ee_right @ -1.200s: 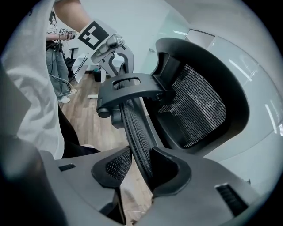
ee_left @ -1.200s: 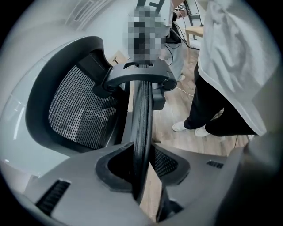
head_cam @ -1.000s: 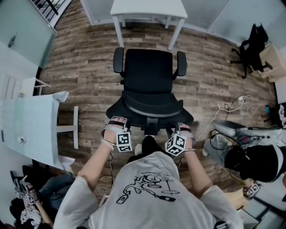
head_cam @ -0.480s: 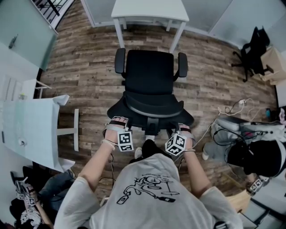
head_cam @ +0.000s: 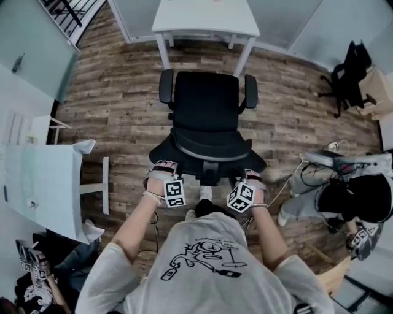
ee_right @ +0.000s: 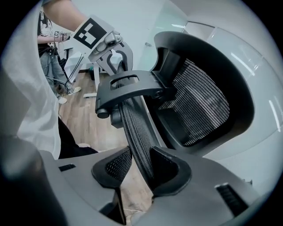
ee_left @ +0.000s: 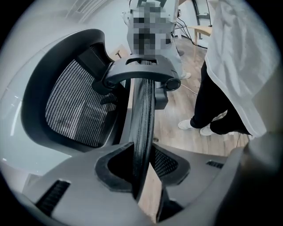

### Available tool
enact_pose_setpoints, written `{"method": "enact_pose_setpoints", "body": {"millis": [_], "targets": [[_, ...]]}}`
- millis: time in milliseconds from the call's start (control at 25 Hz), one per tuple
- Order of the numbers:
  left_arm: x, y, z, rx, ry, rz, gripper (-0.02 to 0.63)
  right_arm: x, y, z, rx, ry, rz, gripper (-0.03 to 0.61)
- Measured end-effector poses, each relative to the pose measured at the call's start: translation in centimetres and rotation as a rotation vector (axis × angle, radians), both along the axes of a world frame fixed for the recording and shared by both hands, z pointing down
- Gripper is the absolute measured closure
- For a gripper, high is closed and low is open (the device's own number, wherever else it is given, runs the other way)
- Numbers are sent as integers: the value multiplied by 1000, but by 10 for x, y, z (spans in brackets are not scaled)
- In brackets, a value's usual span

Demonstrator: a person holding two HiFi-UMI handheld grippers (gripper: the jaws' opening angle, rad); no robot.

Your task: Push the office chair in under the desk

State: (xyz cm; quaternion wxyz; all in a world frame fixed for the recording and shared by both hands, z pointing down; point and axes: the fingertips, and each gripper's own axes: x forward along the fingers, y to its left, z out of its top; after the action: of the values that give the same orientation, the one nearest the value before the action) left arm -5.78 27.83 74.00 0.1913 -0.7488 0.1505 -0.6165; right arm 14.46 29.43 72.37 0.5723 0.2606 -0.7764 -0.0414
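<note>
**Chair gripped at the backrest, standing short of the desk**

Grip: The left gripper (ee_left: 140,165) is partly closed, with both pads pressed on the black edge of the backrest (head_cam: 209,150) at its left side. The right gripper (ee_right: 138,165) is set slightly wider and clamps the mesh edge on the right side in the same way. Both reach steeply down from behind the chair, evenly spaced either side of the centre spine.

Position: The office chair (head_cam: 206,107) stands on the wood floor directly ahead of the person, with its seat facing the white desk (head_cam: 206,15). The seat's front edge lies close to the desk's near legs but is not yet under the top. The line from backrest to seat front runs straight toward the gap between the legs, so a push straight ahead is called for.

Clearance: The left armrest (head_cam: 164,86) and right armrest (head_cam: 250,91) appear about as wide as the gap between the legs. The wide-angle head view probably distorts this, so the fit cannot be confirmed. There is open floor on both sides. A loose cable (head_cam: 334,147) and a bystander (head_cam: 350,199) are well off to the right, clear of the path.
</note>
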Motion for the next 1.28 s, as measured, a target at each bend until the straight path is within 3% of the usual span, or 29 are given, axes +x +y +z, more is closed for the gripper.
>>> {"method": "enact_pose_setpoints", "body": {"millis": [480,1280], "targets": [[4,-47,5,-4,-21,-79,500,5,-50,2,8,2,-29,419],[14,-106,9,5,-39,-123,499,16,-116,4,1,-12,-84,419]]}}
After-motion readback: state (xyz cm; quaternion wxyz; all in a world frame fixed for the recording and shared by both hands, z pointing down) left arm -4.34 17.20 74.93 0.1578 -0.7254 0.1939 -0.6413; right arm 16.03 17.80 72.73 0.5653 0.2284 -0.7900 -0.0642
